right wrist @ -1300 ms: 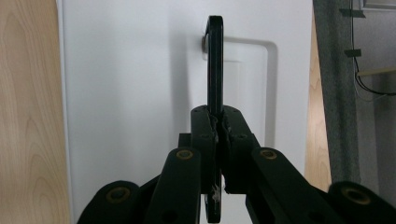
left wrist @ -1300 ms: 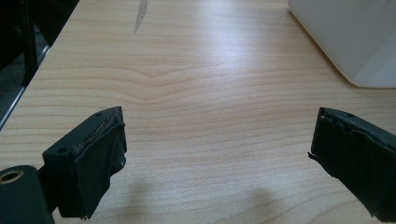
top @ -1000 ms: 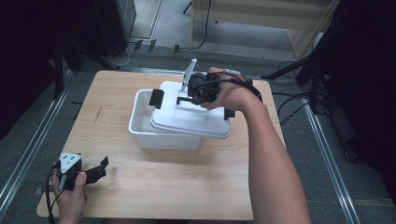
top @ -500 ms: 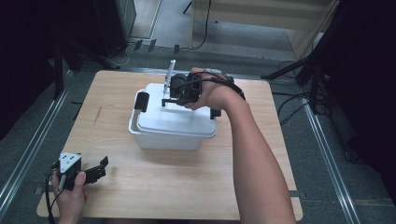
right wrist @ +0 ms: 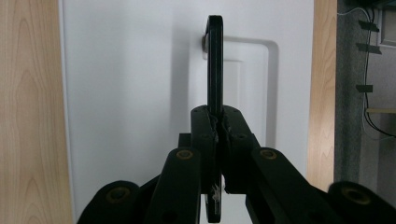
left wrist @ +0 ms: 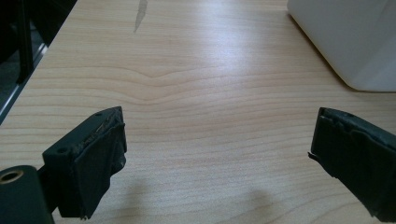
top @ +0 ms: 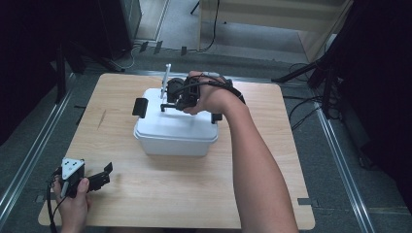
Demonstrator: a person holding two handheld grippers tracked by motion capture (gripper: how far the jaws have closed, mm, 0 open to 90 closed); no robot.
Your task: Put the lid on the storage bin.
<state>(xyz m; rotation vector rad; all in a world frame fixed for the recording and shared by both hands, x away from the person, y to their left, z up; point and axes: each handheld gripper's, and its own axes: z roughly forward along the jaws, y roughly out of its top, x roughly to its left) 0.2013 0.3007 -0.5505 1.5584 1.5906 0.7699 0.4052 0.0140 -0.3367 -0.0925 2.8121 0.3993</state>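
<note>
A white plastic box (top: 170,141) stands mid-table with its white lid (top: 167,124) lying on top. My right gripper (top: 168,100) hangs over the lid's far side, shut on the lid's black handle (right wrist: 215,60), which stands upright between the jaws of the right gripper (right wrist: 215,122). A black latch (top: 140,107) sticks out at the lid's left end and another latch (top: 216,117) at its right end. Near the table's front left corner, my left gripper (top: 103,175) rests open and holds nothing. Across the wide gap of the left gripper (left wrist: 217,140) I see bare wood, and the box (left wrist: 345,42) stands ahead to the right.
The wooden table (top: 160,194) has bare surface in front of and to both sides of the box. A dark scratch (top: 101,119) marks the wood left of the box. Metal rails (top: 29,160) run along the floor beside the table, and cables (top: 301,104) lie at the right.
The right gripper carried the lid leftward by its handle; the lid went from hanging off the box's right side to sitting squarely over it. The left gripper stayed put.
</note>
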